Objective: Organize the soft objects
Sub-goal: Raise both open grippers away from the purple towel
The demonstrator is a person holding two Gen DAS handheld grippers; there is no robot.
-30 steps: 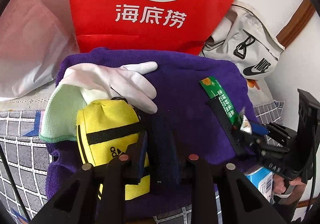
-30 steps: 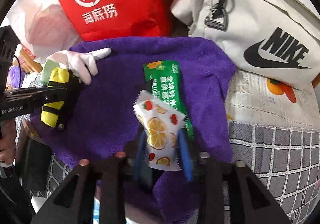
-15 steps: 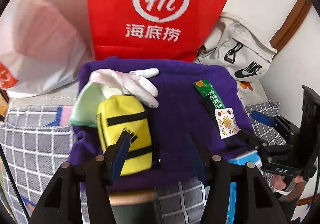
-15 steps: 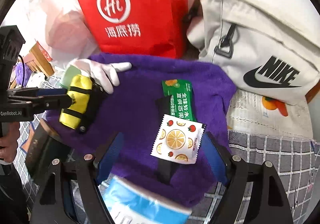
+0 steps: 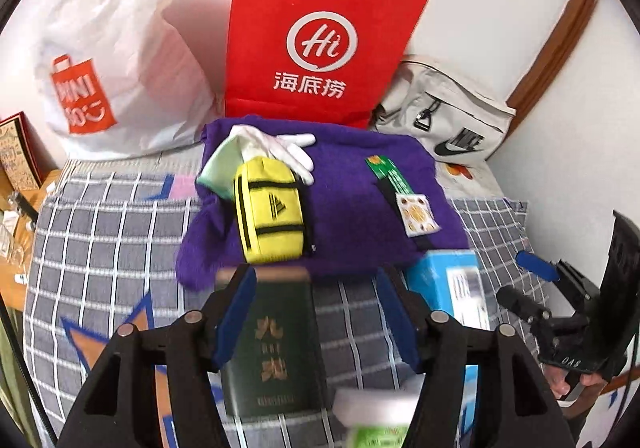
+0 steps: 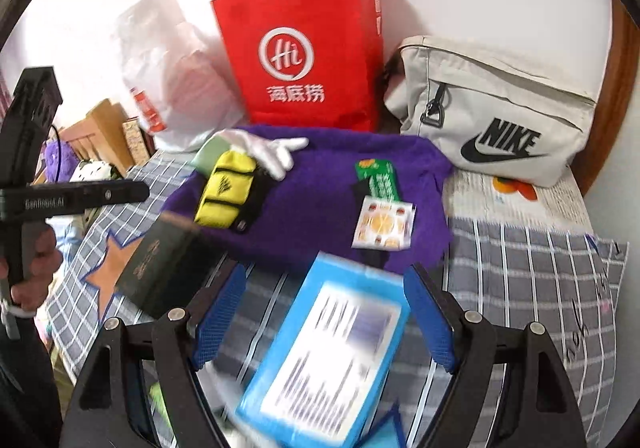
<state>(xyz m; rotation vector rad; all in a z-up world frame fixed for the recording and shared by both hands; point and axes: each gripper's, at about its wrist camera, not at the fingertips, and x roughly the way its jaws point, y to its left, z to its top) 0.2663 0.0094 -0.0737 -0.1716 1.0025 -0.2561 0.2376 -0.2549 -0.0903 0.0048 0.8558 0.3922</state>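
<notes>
Both hand-held grippers, left (image 5: pixel 316 312) still opening, right (image 6: pixel 322 314) open, have released pouch (image 5: pixel 269 211) and sachet (image 6: pixel 383 223) onto towel (image 6: pixel 320 204) and withdrawn empty; placements look finished.

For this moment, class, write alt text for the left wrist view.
A purple towel on a checked bed holds a yellow pouch, white glove and two snack packets. Below, the left gripper hangs with jaws opening, gripping nothing, over a dark green booklet.

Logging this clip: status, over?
Left gripper opening, empty; right gripper open, empty. Yellow pouch and fruit sachet lie on purple towel. Nothing in the way.
</notes>
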